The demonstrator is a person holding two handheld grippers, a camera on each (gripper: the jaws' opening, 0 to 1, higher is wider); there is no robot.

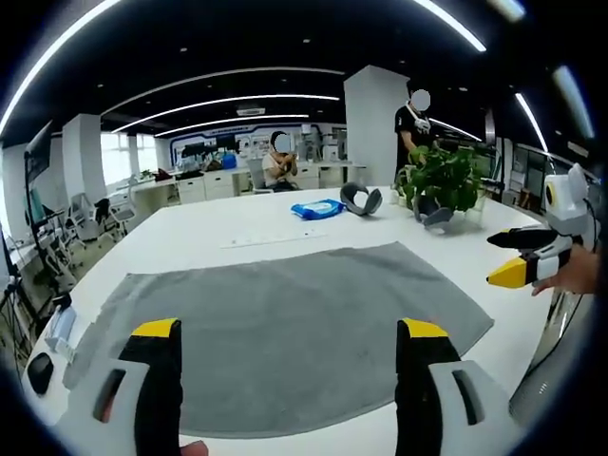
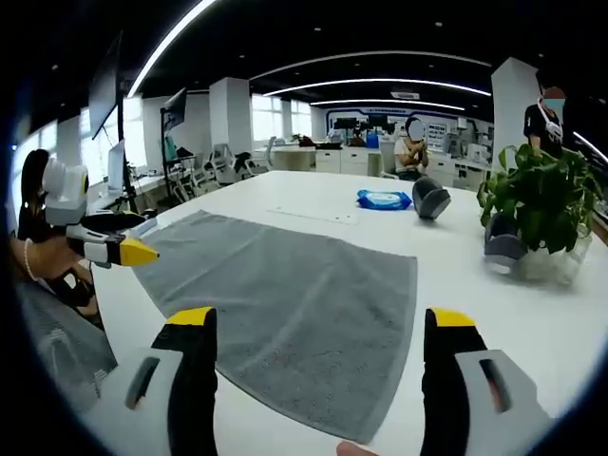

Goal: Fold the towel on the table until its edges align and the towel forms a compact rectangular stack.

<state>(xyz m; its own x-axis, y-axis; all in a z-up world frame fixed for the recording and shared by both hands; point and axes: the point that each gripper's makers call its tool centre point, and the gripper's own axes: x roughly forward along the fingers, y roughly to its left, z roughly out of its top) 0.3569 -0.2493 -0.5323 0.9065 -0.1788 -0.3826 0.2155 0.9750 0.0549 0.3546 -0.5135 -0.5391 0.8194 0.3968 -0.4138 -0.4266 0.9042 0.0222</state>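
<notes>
Bare white table (image 1: 285, 223) lies around my flat grey towel (image 1: 285, 323); a leafy green potted plant (image 1: 442, 180) blocks the far corner.

You have a white table (image 1: 237, 228), the grey towel (image 1: 285, 323) lying flat on it, a blue packet (image 1: 316, 208) further away, a potted plant (image 1: 442, 180), a dark headset (image 1: 361, 198) between them.

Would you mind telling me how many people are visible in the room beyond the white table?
2: a seated person at the desks past the table's far edge, and a standing person behind the potted plant. Others may be hidden.
</notes>
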